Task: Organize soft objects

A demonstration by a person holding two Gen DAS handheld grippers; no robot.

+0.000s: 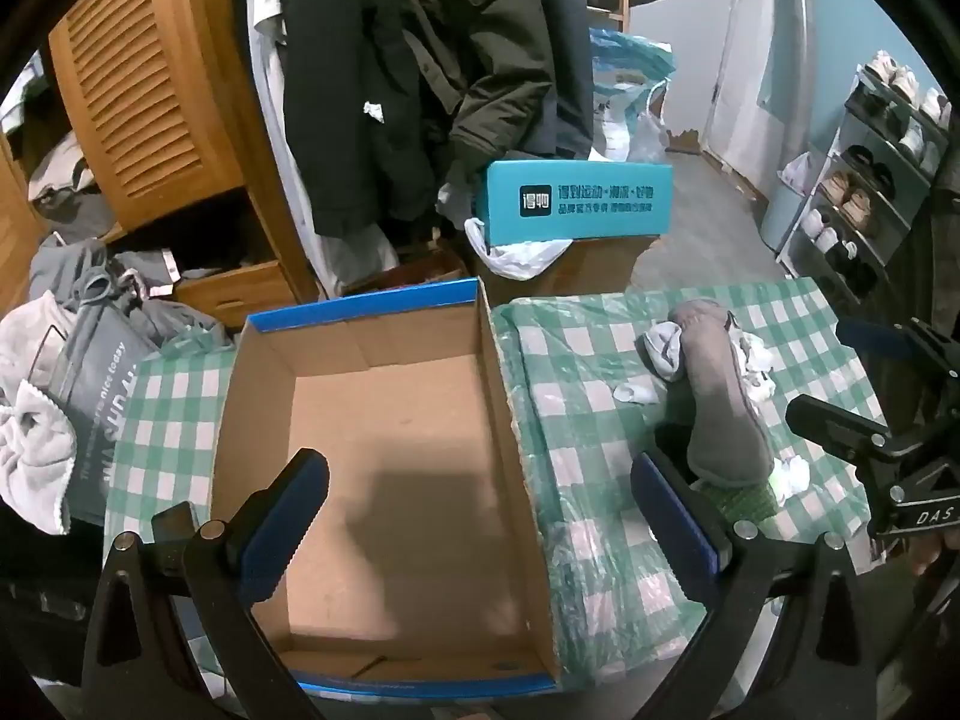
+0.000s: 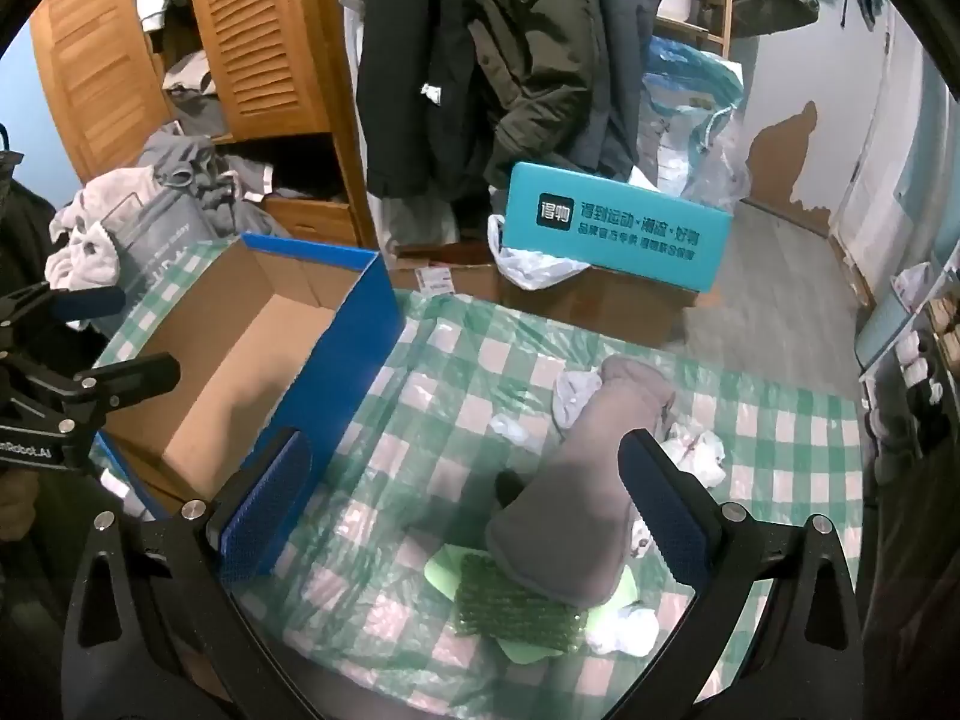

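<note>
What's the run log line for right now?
left gripper: open, over empty box | right gripper: open, above grey sock | nothing boxed yet

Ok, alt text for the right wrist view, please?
The right gripper hangs with open jaws over a grey soft slipper lying on a green checked tablecloth, white crumpled bits around it. An empty blue cardboard box sits to the left, the left gripper beside it.

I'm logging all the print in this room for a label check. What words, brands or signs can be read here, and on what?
"DAS": right gripper, body plate.
"nRobot.AI", cut off: left gripper, body.
"得物" logo plus two lines of Chinese, too blurred to read: teal box.
"nice today": grey bag; its large letters are unreadable.
Paper label: too small.
</note>
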